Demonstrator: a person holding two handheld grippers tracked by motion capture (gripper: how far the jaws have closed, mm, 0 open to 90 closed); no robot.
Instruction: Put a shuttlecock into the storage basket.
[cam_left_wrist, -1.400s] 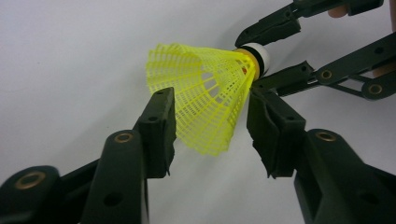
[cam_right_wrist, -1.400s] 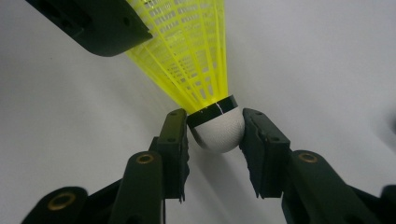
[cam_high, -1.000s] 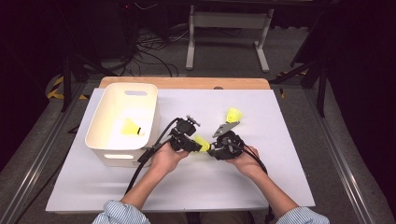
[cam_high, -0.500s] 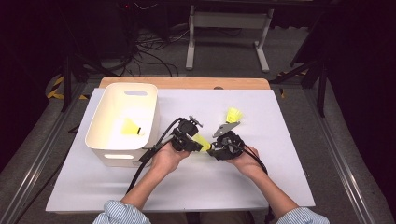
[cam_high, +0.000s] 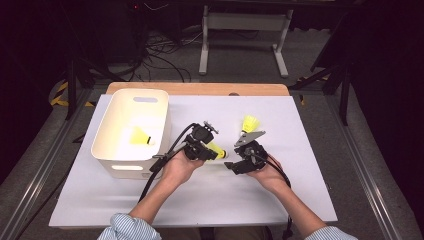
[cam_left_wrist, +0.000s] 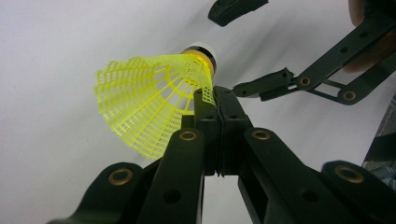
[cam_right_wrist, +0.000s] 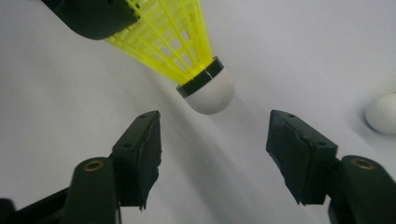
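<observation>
The yellow plastic-mesh shuttlecock with a white rounded cork and black band (cam_left_wrist: 154, 100) is held just above the white tabletop (cam_high: 300, 195), near the middle of the table between the two hands. Its netted skirt flares wide and is pinched at one edge. The left gripper (cam_left_wrist: 215, 100) has its jaws clamped together on that skirt edge. The right gripper (cam_right_wrist: 212, 154), just to the right, has been opening its jaws; they stand apart with the cork nose just beyond them, untouched. At the left stands a white rectangular plastic tub (cam_high: 107, 150), holding another yellow shuttlecock (cam_high: 139, 137). A third yellow shuttlecock (cam_high: 250, 122) stands on the table farther back.
</observation>
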